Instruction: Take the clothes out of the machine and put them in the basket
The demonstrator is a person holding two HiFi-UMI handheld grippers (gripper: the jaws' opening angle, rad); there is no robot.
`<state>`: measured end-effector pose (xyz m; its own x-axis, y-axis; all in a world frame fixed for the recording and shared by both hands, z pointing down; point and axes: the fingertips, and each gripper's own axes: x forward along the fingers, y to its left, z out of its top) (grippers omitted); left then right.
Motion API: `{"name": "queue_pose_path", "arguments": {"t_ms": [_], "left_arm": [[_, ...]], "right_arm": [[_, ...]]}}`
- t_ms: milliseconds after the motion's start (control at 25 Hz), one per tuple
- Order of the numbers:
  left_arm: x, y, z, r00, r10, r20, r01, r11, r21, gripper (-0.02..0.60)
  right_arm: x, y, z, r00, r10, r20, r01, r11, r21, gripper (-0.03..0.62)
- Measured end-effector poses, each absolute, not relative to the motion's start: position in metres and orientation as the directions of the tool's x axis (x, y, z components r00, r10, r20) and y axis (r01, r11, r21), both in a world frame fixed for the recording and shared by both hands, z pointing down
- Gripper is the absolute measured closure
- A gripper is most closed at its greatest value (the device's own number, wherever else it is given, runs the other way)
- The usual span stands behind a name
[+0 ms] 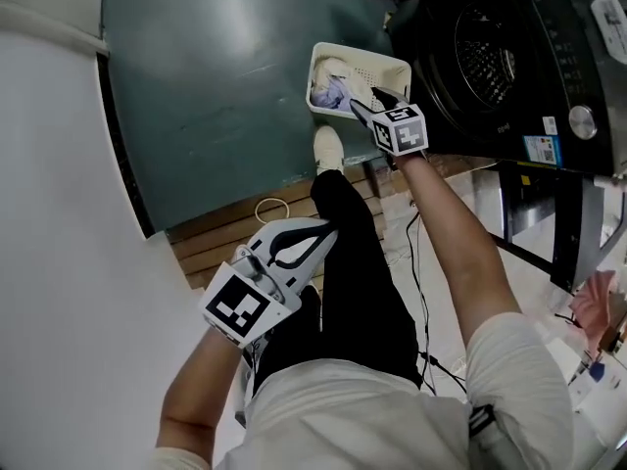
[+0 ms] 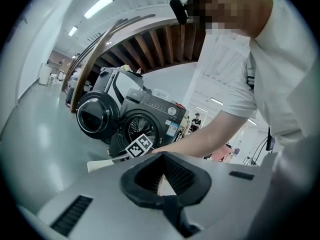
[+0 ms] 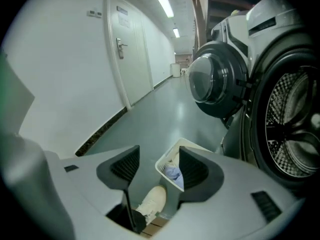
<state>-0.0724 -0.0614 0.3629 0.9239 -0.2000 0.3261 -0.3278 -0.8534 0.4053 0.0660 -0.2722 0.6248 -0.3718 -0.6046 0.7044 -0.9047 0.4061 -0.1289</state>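
— Clothes [image 1: 331,92]?
— Down in the white basket [image 1: 364,60], pale and bunched up at the end away from the machine [image 1: 509,57].
— And the basket?
— Flat on the shiny grey-green floor [image 1: 216,96], open side up, long side running across toward the dark machine, just beside it. Round door [image 3: 215,81] swung wide open there.
— Around that?
— Wooden boards [image 1: 220,238] near a white shoe [image 1: 328,150], a white wall [image 1: 59,262], a long hall.
— Grippers?
— Right gripper [image 3: 157,164] up over the basket, jaws partway apart, holding nothing. Left gripper [image 1: 325,230] by the dark trouser leg, jaws closed together, empty.
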Motion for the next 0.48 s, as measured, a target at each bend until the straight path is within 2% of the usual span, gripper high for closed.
{"name": "queue_pose_path", "arguments": {"t_ms": [40, 120, 160, 360, 480], "left_arm": [[-0.073, -0.055, 0.354, 0.926, -0.201, 0.321, -0.323, -0.860, 0.395, 0.584], [-0.073, -0.039, 0.336, 0.929, -0.201, 0.310, -0.315, -0.869, 0.382, 0.584], [-0.074, -0.032, 0.328, 0.931, -0.199, 0.306, -0.311, -0.872, 0.377, 0.584], [-0.080, 0.000, 0.296, 0.940, -0.195, 0.281, -0.294, -0.881, 0.370, 0.584], [-0.086, 0.017, 0.286, 0.946, -0.190, 0.264, -0.283, -0.880, 0.381, 0.584]], "right_arm": [[0.064, -0.264, 0.607, -0.378, -0.624, 0.684, -0.907, 0.397, -0.139, 0.342], [0.061, -0.244, 0.572, -0.390, -0.651, 0.651, -0.908, 0.389, -0.154, 0.399], [0.059, -0.233, 0.555, -0.394, -0.663, 0.636, -0.908, 0.387, -0.159, 0.401], [0.062, -0.181, 0.481, -0.394, -0.723, 0.568, -0.915, 0.367, -0.168, 0.532], [0.055, -0.147, 0.444, -0.409, -0.738, 0.537, -0.908, 0.385, -0.162, 0.570]]}}
